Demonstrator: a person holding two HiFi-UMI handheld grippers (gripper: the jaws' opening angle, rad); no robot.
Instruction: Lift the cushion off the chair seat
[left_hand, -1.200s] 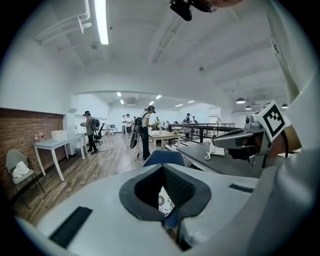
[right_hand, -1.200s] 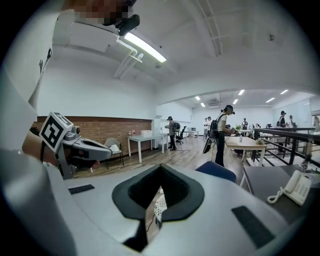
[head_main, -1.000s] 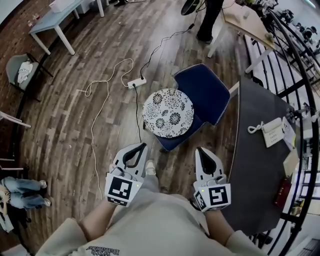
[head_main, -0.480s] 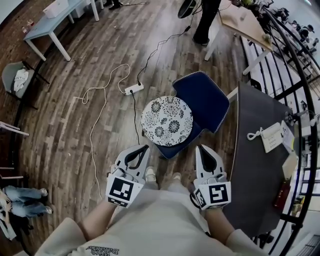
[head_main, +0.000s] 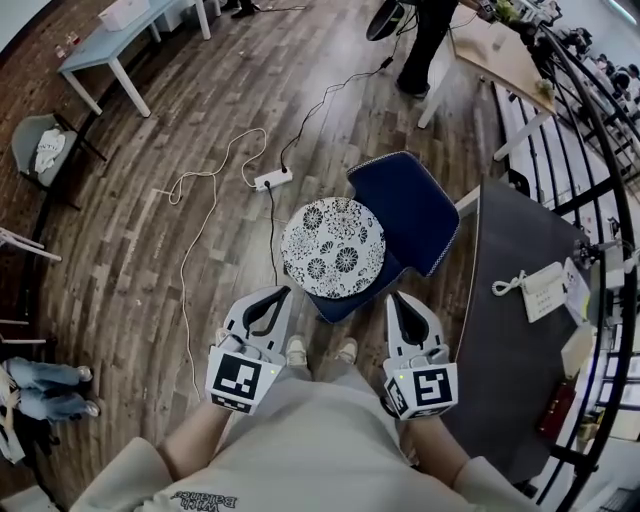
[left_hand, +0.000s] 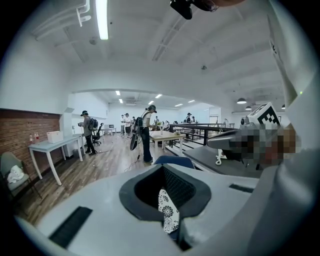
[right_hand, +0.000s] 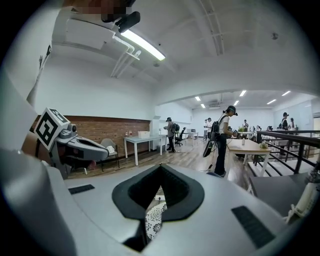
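The left tool and the right tool are both closed and empty, held near the patterned round cushion lying on the blue chair

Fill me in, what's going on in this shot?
A person stands in front of a blue chair, holding a gripper in each hand. A round floral cushion lies on the seat. The left gripper and the right gripper are both shut and empty, pointing at the cushion but short of it. Nothing touches the cushion, so the lift has not begun.
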